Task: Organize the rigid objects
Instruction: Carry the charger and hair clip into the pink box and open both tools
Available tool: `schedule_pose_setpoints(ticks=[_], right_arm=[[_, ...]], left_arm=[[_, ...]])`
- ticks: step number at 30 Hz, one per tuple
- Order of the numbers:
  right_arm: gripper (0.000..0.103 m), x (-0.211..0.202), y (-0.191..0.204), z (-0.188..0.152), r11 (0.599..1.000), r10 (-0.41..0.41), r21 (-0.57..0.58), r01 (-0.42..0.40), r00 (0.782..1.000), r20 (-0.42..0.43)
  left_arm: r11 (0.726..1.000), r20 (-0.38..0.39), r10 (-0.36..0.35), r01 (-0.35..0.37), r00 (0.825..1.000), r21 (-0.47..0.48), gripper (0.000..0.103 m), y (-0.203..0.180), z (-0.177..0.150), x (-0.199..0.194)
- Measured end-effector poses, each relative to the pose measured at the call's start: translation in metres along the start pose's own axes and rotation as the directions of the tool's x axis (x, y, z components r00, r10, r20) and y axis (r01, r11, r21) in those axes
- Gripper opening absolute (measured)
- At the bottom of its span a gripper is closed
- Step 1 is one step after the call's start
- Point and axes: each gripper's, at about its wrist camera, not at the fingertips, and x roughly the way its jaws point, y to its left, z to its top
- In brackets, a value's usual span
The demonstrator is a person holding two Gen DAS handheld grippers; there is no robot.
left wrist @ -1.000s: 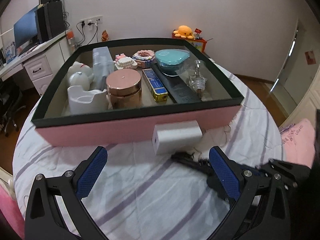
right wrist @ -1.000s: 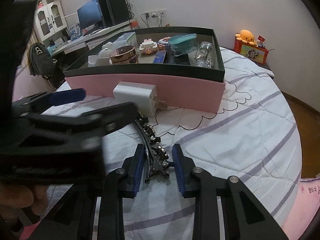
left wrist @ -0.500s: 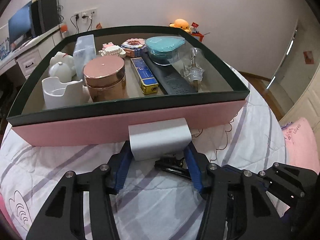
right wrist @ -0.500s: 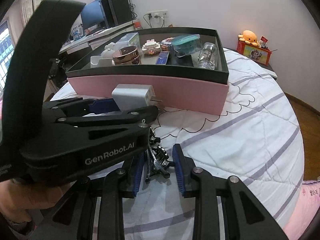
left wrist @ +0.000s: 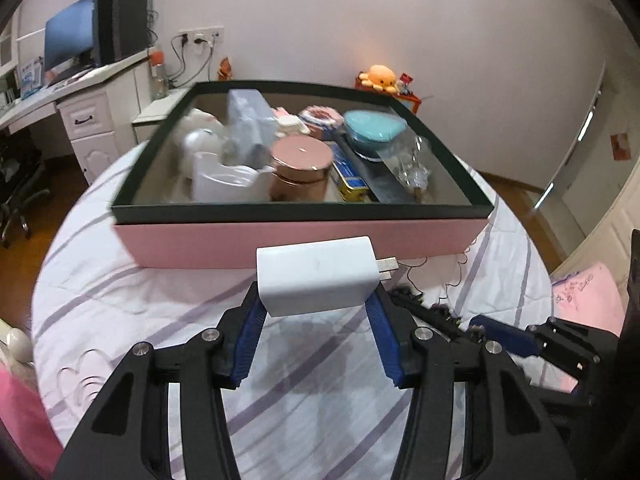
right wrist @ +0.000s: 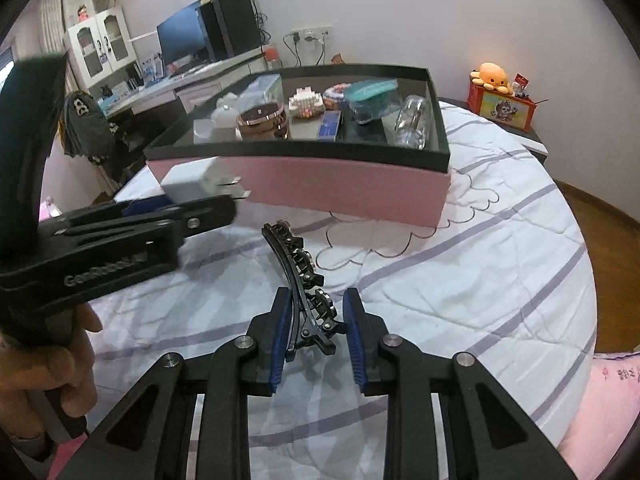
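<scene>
My left gripper [left wrist: 316, 312] is shut on a white plug-in charger [left wrist: 316, 274] and holds it above the bed, in front of the pink box [left wrist: 296, 240]. The charger also shows in the right wrist view [right wrist: 192, 180]. My right gripper [right wrist: 316, 316] is shut on one end of a black jewelled hair clip [right wrist: 300, 272], which points toward the box [right wrist: 344, 188]. The clip's far end shows in the left wrist view [left wrist: 428, 312]. The box holds several items, among them a rose-gold jar [left wrist: 302, 168] and a teal lidded container [left wrist: 374, 130].
The box stands on a round bed with a white, purple-striped cover [right wrist: 480, 264]. A desk with a monitor [right wrist: 180, 42] stands at the back left. An orange octopus plush [right wrist: 492, 76] sits on a side table at the back right. A pink cloth [left wrist: 588, 296] lies at the right.
My left gripper closed on the charger and lifted it off the bed. My right gripper stayed shut on the hair clip and raised it a little.
</scene>
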Motion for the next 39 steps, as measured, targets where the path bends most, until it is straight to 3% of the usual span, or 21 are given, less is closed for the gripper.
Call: schedule_pose_setpoints(ticks=[8, 19, 30, 39], right_arm=[[0.027, -0.026, 0.004, 0.025, 0.999, 0.032, 0.004, -0.032, 0.997, 0.076], [0.027, -0.029, -0.004, 0.105, 1.000, 0.008, -0.019, -0.004, 0.981, 0.192], [0.027, 0.028, -0.036, 0.124, 0.999, -0.025, 0.031, 0.022, 0.994, 0.111], [0.027, 0.047, -0.043, 0.121, 0.998, -0.062, 0.024, 0.061, 0.995, 0.074]], left_arm=[[1.000, 0.059, 0.005, -0.004, 0.998, -0.018, 0.051, 0.019, 0.010, -0.032], [1.000, 0.140, 0.013, -0.015, 0.990, 0.014, 0.051, 0.030, 0.073, -0.034], [0.996, 0.061, -0.067, 0.063, 0.996, 0.059, 0.052, -0.003, 0.101, 0.032], [0.992, 0.012, -0.072, 0.070, 0.997, 0.102, 0.052, -0.017, 0.109, 0.067]])
